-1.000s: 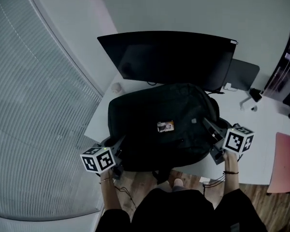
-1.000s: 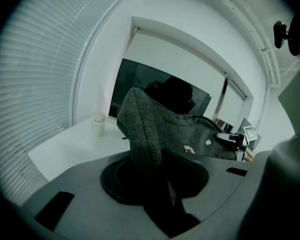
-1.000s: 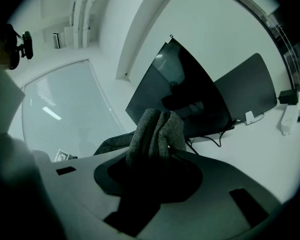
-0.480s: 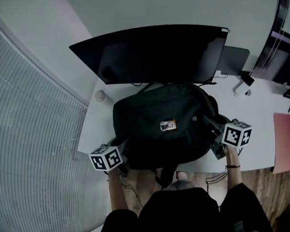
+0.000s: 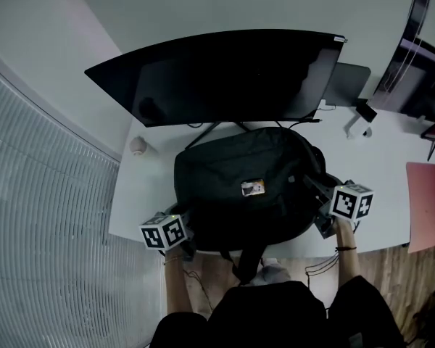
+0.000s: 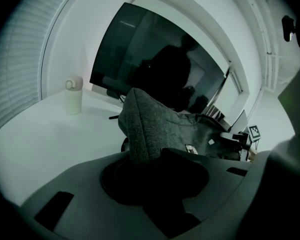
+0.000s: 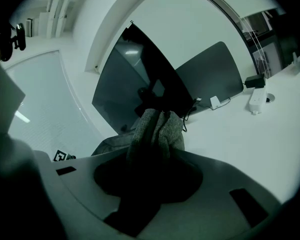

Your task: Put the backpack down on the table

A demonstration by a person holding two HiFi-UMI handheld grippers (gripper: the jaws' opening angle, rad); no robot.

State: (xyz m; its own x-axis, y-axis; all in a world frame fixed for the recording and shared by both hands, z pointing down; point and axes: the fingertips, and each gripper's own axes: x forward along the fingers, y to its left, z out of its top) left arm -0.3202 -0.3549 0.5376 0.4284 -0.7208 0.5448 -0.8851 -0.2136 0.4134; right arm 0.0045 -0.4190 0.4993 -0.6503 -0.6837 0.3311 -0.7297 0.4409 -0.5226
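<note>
A dark grey backpack (image 5: 239, 165) lies flat across the front of the white table (image 5: 141, 201), with a small label (image 5: 252, 188) on its upper face. My left gripper (image 5: 185, 221) is shut on a fold of the fabric at the near left corner; the left gripper view shows that fold (image 6: 142, 126) rising from between the jaws. My right gripper (image 5: 313, 188) is shut on the bag's right side, where bunched cloth (image 7: 156, 126) stands up between its jaws. A strap hangs off the table's front edge.
A wide dark monitor (image 5: 217, 78) stands just behind the backpack. A small white cup (image 5: 138, 146) sits at the left, a grey panel (image 5: 348, 85) and a white power strip (image 5: 355, 127) at the back right. A pink panel (image 5: 428, 201) is off the right side.
Both grippers have sunk with the backpack between them, and the bag has settled lower onto the table. The grips on the fabric have not changed.
</note>
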